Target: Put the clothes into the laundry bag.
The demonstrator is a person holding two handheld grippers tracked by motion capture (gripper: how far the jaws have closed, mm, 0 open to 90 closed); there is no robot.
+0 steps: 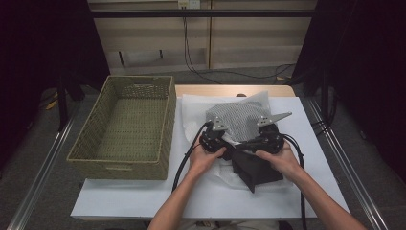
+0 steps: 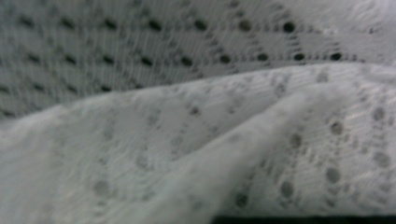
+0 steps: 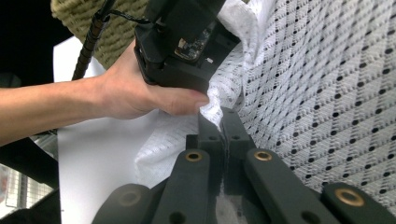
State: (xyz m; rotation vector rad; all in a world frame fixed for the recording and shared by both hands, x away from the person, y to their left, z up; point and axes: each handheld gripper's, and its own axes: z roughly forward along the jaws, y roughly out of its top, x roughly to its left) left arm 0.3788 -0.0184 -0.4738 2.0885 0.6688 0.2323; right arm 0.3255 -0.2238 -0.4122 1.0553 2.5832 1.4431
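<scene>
Here we log both grippers working a white dotted garment (image 1: 239,120) at the middle of the white table (image 1: 119,201), just right of the empty wicker basket (image 1: 125,127). The cloth is lifted off the surface between the 2 tools, raised on its far side and sagging toward us, presumably to open it out or set up a fold before it goes anywhere.

The right gripper (image 3: 223,122) has its jaws pressed together on a thin edge of the garment; the fabric runs up out of the closed tips, so the pinch looks firm. We see it in the high view at (image 1: 268,136).

The left gripper (image 1: 213,139) sits close beside it on the left, held in the person's left hand (image 3: 140,93). Its own view is pressed against folded dotted cloth (image 2: 196,154), and its jaws are buried, so we cannot tell whether they grip.

A dark item (image 1: 256,170) lies on the table beneath the hands, near us.

Both grips sitting close together suggests 1 shared edge is being gathered.
</scene>
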